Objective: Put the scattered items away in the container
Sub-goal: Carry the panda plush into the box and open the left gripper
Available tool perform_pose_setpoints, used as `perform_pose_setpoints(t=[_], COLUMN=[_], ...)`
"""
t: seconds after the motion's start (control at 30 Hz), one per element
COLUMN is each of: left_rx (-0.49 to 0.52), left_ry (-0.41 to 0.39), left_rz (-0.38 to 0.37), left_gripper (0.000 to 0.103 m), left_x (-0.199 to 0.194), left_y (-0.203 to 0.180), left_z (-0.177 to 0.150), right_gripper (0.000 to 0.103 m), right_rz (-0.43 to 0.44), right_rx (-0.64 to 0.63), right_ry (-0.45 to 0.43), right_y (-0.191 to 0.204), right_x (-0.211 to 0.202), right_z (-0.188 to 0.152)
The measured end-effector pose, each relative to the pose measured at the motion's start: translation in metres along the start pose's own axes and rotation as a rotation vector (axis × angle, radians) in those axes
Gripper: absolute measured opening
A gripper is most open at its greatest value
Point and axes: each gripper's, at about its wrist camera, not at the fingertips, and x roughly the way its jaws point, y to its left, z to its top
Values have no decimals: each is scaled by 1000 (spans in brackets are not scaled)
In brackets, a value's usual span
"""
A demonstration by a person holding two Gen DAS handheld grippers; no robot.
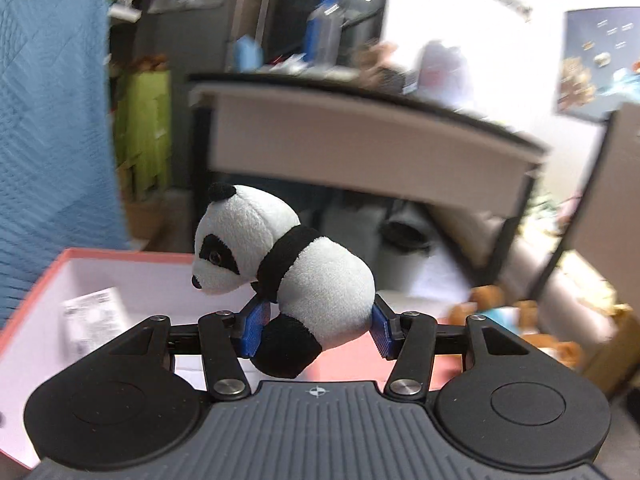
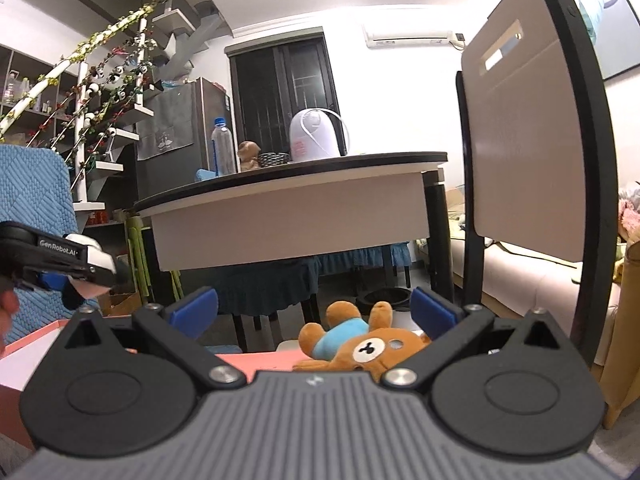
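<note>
The blue fingers point(image 1: 256, 330) of the left gripper point(image 1: 318, 328) are closed against the lower body of a plush panda point(image 1: 304, 276), which is pinched between them and carried clear of any surface, head turned toward the pink box point(image 1: 52, 272). That box, a pink-rimmed container with a white interior, is seen just below and beyond the panda, so the toy is judged to be over or near its rim but not yet released. Inside the box a small white printed packet point(image 1: 94, 320) is visible lying on the floor of it; whether more lies within cannot be told, since much of the interior is hidden by the gripper body. In the right wrist view, the right gripper point(image 2: 314, 312) is held with its fingers point(image 2: 192, 308) spread wide and nothing between them. Just beyond them a brown teddy bear in a blue shirt point(image 2: 360, 350) is lying on its back, beside the pink rim of the box; whether it rests in the box or outside it cannot be settled from this angle. The left gripper is also caught at the left edge of that view, with the panda in it. Further from the box, blurred brown plush shapes point(image 1: 532, 320) are made out, seemingly still scattered. The task is judged partly done: the packet is stowed, the panda is in transit, the bear and other toys remain.
</note>
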Motion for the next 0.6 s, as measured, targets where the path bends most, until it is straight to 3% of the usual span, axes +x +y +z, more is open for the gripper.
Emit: perform_pose_setpoints(t=[0.13, 0.23, 0.6], left_rx=[-25, -46, -76], left_ry=[168, 282, 463], left_rz=[110, 142, 247], left_gripper=[57, 57, 61], left_x=[63, 108, 195], left_y=[30, 39, 65], left_z=[13, 13, -3], right_gripper=[103, 103, 103], right_rz=[6, 5, 35], right_rx=[-9, -17, -4], right_ry=[5, 16, 63], right_y=[3, 2, -12], right_x=[3, 6, 13], right_z=[-1, -2, -5])
